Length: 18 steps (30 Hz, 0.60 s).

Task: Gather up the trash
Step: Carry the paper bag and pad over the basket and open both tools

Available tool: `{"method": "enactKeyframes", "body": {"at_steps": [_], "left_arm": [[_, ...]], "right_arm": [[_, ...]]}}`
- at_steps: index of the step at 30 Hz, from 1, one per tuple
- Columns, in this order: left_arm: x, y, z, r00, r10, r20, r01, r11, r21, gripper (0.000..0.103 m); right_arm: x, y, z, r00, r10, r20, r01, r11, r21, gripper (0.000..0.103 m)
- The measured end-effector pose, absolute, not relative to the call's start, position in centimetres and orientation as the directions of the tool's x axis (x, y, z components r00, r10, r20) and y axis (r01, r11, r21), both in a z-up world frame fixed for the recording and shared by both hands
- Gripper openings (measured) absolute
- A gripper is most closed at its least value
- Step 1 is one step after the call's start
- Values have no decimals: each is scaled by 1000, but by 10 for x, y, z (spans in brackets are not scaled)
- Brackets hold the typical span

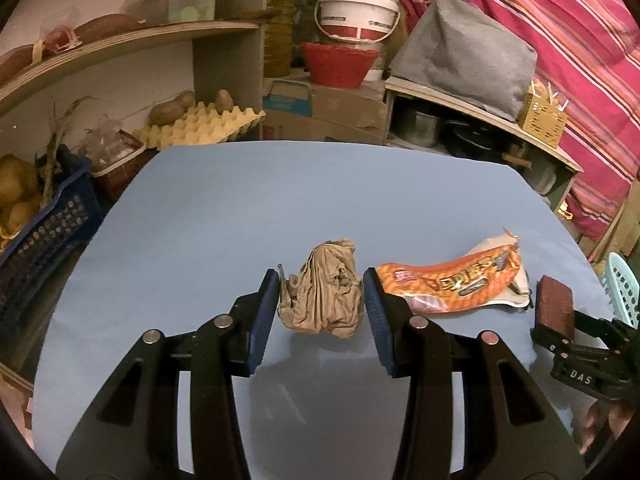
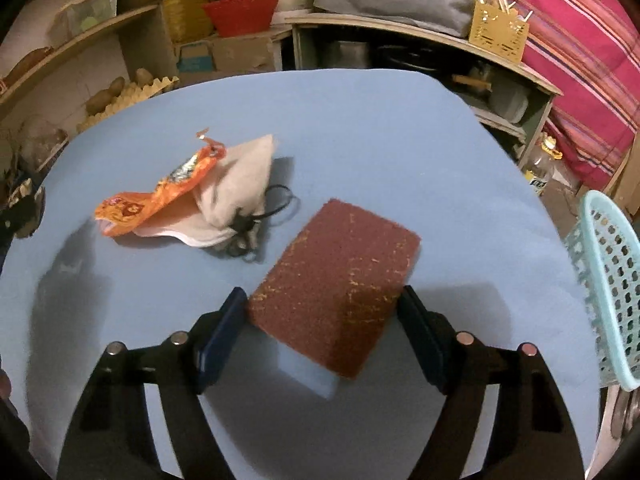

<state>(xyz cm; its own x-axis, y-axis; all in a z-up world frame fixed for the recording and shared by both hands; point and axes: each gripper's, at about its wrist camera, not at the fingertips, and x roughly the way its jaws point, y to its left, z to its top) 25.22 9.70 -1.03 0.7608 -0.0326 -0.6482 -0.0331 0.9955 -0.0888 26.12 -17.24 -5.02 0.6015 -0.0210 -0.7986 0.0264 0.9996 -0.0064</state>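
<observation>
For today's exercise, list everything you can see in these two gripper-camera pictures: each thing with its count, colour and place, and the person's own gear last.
paper wad: 1, brown, between the left gripper's fingers
snack wrapper: 1, orange, on the table, right of the wad
cloth pouch: 1, pale grey, under the wrapper
scouring sponge: 1, reddish-brown top, between the right gripper's fingers
table: 1, blue
basket: 1, turquoise, at the table's right edge
egg tray: 1, yellow, on the shelf behind, potatoes on it
bucket: 1, white, back
bowl: 1, red, under the bucket
crate: 1, dark blue, left
left gripper: 1, black, pads on the wad
right gripper: 1, black, jaws around the sponge
</observation>
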Motion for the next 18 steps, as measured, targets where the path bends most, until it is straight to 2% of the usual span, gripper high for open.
{"method": "enactKeyframes", "body": {"at_steps": [14, 18], "left_arm": [[251, 19, -3, 766, -124, -630, 85, 992, -91, 42], [242, -17, 6, 782, -147, -606, 153, 987, -42, 42]], "right_arm": [[234, -258, -17, 669, -54, -741, 93, 996, 12, 76], [227, -291, -5, 689, -75, -720, 133, 991, 24, 76]]}}
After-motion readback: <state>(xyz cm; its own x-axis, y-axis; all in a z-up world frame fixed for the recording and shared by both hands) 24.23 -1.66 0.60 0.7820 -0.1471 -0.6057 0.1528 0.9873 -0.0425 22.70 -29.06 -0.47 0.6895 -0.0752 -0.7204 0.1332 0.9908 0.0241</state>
